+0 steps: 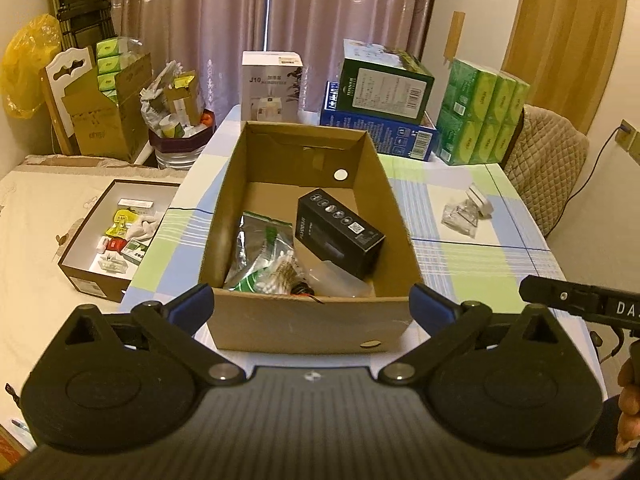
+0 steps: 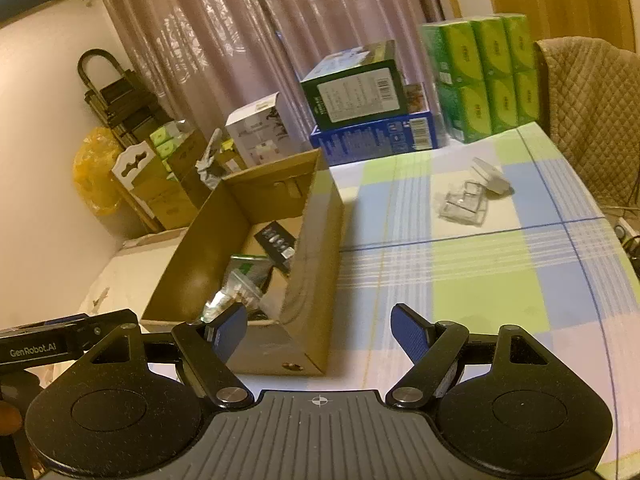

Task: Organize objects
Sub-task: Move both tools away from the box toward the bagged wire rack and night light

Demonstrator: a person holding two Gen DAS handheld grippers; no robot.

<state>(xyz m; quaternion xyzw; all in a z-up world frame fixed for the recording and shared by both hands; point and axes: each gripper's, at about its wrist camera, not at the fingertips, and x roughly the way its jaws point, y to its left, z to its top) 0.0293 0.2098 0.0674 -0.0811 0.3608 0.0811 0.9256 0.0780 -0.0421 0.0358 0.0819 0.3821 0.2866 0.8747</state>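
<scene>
Left wrist view looks straight down into the cardboard box point(image 1: 308, 216) on the checked tablecloth point(image 1: 460, 280): a black carton point(image 1: 340, 232) and bagged cotton swabs point(image 1: 264, 260) already lie inside. My left claw point(image 1: 311, 304) hangs spread wide at the box's near wall, holding nothing. My right claw point(image 2: 316, 332) is also apart and empty. I judge I am between picks: 2 loose items remain, a clear packet point(image 2: 462, 202) and small white case point(image 2: 492, 178), calling for a reach right.

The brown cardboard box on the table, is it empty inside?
No, the brown cardboard box holds a black rectangular carton and clear plastic bags of small things.
</scene>
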